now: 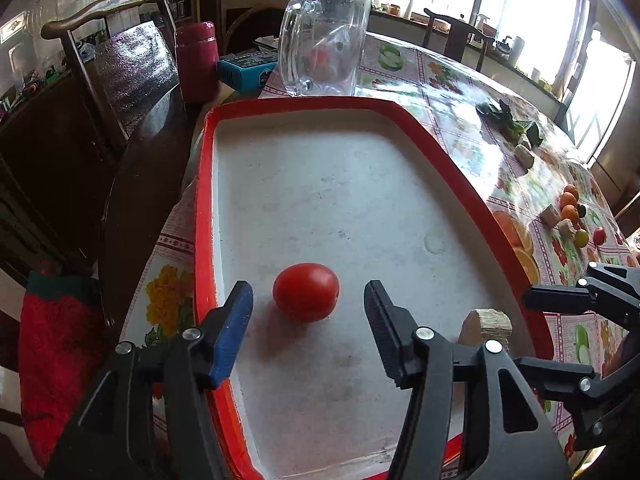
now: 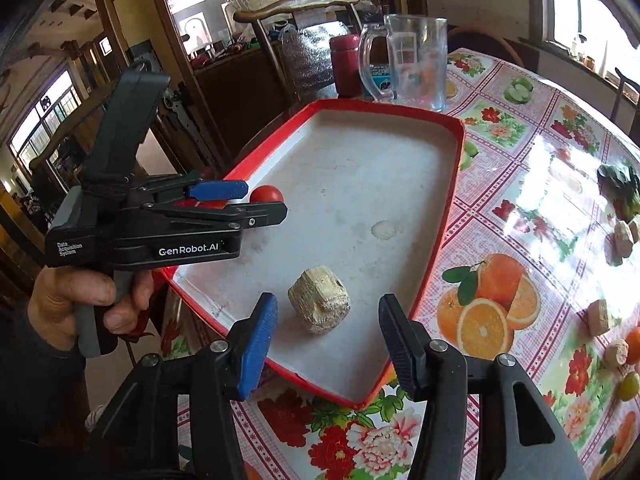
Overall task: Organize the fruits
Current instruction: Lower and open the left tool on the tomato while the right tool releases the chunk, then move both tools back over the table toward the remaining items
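A red tomato [image 1: 306, 292] lies on the white floor of a red-rimmed tray [image 1: 204, 200]. My left gripper [image 1: 308, 294] stands open around it, with a gap on each side between fruit and pads. In the right wrist view a beige ridged chunk [image 2: 320, 304] rests near the tray's [image 2: 452, 208] near corner. My right gripper [image 2: 328, 306] is open with the chunk between its fingers, untouched. That view also shows the left gripper [image 2: 260, 204] from the side, in a person's hand [image 2: 80, 300], with the tomato [image 2: 267, 193] at its tips.
A glass mug [image 1: 324, 40], a maroon flask [image 1: 196, 60] and a teal box [image 1: 248, 68] stand beyond the tray. Oranges [image 1: 570, 202], more beige chunks [image 2: 624, 236] and green leaves [image 1: 508, 120] lie on the flowered tablecloth to the right. A wooden chair [image 1: 108, 4] stands at the table's left.
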A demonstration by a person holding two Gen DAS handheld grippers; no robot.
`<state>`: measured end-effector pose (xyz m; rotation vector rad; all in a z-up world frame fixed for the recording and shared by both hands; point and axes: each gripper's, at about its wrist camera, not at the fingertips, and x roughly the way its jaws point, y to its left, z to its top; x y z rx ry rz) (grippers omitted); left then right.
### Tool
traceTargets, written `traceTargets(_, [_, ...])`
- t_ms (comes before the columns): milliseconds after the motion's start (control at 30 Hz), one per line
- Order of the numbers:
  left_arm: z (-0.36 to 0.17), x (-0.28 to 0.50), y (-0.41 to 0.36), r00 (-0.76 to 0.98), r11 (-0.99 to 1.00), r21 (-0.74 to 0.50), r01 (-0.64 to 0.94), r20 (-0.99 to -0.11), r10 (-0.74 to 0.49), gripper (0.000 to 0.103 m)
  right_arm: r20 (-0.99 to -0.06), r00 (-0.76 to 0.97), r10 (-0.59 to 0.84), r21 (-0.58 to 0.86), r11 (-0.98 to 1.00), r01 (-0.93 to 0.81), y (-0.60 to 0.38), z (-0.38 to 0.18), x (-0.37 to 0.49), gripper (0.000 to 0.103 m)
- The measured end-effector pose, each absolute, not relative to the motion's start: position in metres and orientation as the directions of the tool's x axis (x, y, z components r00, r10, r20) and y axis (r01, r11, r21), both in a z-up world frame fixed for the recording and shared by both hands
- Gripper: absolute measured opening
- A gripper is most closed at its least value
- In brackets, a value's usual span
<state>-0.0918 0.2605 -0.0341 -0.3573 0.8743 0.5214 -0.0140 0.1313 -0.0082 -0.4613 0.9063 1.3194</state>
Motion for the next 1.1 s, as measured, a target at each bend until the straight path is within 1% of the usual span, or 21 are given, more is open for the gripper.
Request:
traceTargets(167, [-0.021,-0.097,0.255,0.550,0.816,-0.096,-0.570,-0.782,0.293,0.058,-0.751,0.018,0.660,0.225,0.281,-0.933,0.098,0.004,-0.004,0.054])
traceTargets(333, [-0.004,-0.097,0.242,0.591,0.826,-0.114,-0.553,-0.753,0.292,0.058,-0.746,0.074,0.662,0.235,0.366,-0.900,0.057,0.003,0.012,0.054])
traceTargets(600, [0.011,-0.071,0.203,0.638,0.877,-0.123,-0.464,-0.733,0.235,0.058,-0.744,0.160,0.649,0.260,0.500,-0.826,-0.008,-0.002,0.043,0.054])
traceTargets(1100, [0.023,-0.013,0.124,0.667,0.953,-0.096,-0.286,-0.735,0.126,0.058,-0.745,0.286,0.603,0.259,0.656,-0.709,-0.093,-0.010,0.088,0.053])
